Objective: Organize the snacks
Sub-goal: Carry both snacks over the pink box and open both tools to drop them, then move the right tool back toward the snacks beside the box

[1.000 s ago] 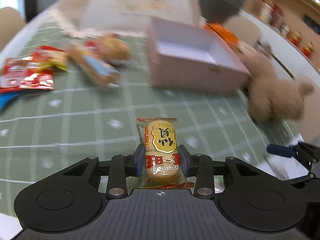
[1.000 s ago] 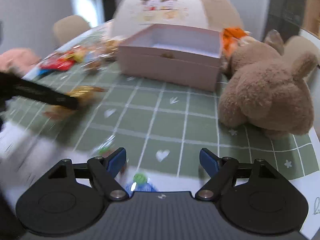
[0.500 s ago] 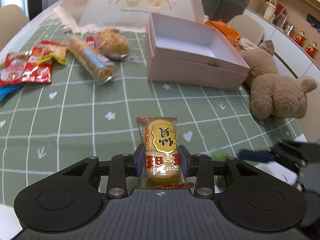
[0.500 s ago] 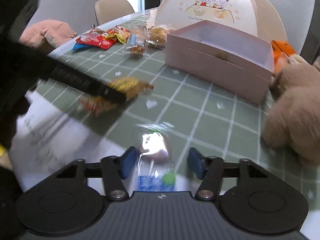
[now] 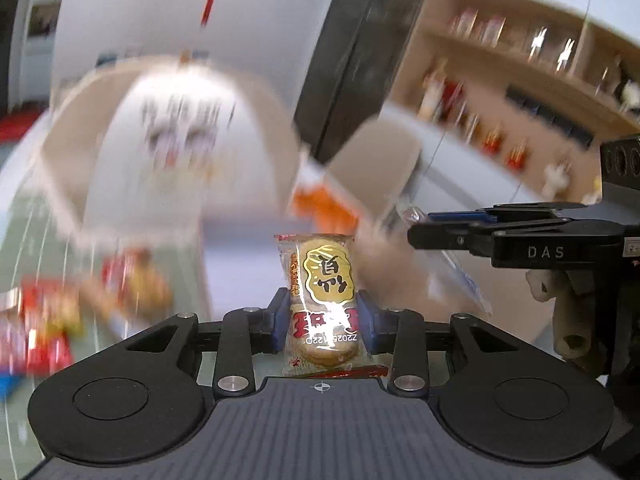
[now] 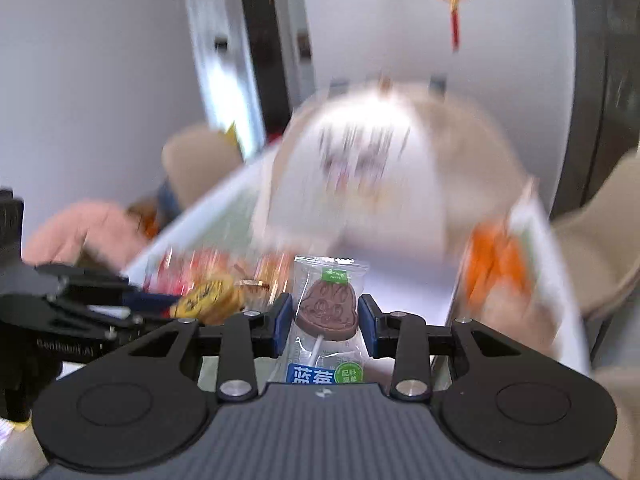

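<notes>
**Two grippers, two snacks, both in the air**

Left wrist view first: the left gripper (image 5: 323,320) is clamped on a rice cracker packet (image 5: 322,300), blue pads pressing its lower half from both sides, and the packet stands upright out of the jaws. Gripped low like that, the top end is free, which I'd judge suits lowering it into a container end-first. The cracker is a pale, round-edged biscuit in clear wrap, gold oval label with dark characters up top, red lettering and a printed date code below, red crimped seam at the bottom.

Over to the right wrist view: the right gripper (image 6: 323,326) is pinching a wrapped lollipop (image 6: 326,312) across the candy head, not the thin stick, and that looks the more secure hold. It's a brown, bell-shaped piece with a moulded face, white stick running back toward the camera, clear wrapper with a green tag at the top and a blue-and-green label near the palm.

Both snacks are off the table, carried side by side; each view catches the other gripper alongside. The background is smeared with motion. A pale box interior (image 6: 408,292) seems to lie just ahead of the lollipop, with the loose snack pile (image 6: 216,268) blurred to the left. The dome-shaped food cover (image 6: 368,168) sits behind.
</notes>
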A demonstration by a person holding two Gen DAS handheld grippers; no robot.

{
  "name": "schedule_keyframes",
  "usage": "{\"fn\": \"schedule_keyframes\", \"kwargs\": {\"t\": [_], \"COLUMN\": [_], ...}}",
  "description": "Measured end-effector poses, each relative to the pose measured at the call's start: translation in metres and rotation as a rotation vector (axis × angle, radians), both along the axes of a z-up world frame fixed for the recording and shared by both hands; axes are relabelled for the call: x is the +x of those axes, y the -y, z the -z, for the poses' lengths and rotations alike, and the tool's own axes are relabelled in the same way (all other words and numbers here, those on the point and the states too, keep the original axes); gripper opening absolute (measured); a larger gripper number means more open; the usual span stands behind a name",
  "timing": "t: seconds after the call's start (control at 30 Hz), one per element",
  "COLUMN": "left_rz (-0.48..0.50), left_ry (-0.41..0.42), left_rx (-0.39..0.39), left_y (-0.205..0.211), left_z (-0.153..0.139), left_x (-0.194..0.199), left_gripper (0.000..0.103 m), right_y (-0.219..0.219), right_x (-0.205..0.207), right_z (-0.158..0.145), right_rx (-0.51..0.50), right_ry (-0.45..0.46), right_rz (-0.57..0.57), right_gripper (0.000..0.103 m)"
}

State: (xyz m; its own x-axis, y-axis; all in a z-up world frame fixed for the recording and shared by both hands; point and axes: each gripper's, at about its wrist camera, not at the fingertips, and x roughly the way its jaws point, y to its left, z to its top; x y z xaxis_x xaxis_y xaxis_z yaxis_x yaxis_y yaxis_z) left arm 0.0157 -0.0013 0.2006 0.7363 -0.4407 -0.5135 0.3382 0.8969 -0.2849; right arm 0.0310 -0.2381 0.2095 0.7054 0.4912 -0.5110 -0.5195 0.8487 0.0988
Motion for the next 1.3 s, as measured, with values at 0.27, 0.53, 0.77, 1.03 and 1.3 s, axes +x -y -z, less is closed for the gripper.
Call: {"fn": "schedule_keyframes", "kwargs": {"t": [0.27,0.53,0.77,1.03,1.3], "left_rz": [-0.113,-0.078,-0.006,0.096,-0.131], "left_ry": [0.035,-0.109,-0.138,-0.19,-0.014], "left_rx": [-0.092,-0.013,-0.1,-0.082,-0.094], "left_y": [0.002,0.002,-0.015,-0.029,-0.07], "left_z": [0.024,0.09,0.077,0.069,0.019], "left_x": [0.095,0.142,0.086,-0.014,-0.042], "left_gripper": [0.04,0.044,0.044,0.044,0.044], "right_y": [-0.026,-0.024,-0.009,0.02,-0.019], "right_x": [0.069,0.126,0.078,0.003,0.008], "right_z": [-0.016,0.044,0.062,0.089,0.014], "right_rx": [-0.022,0.049,-0.016,-0.013,0.144], "right_ry": [0.088,-0.076,-0.076,-0.195,-0.074], "right_rz": [0.143,0.211,0.174,0.003,-0.089], "right_gripper": [0.036,0.048,0.063,0.063,0.063]}}
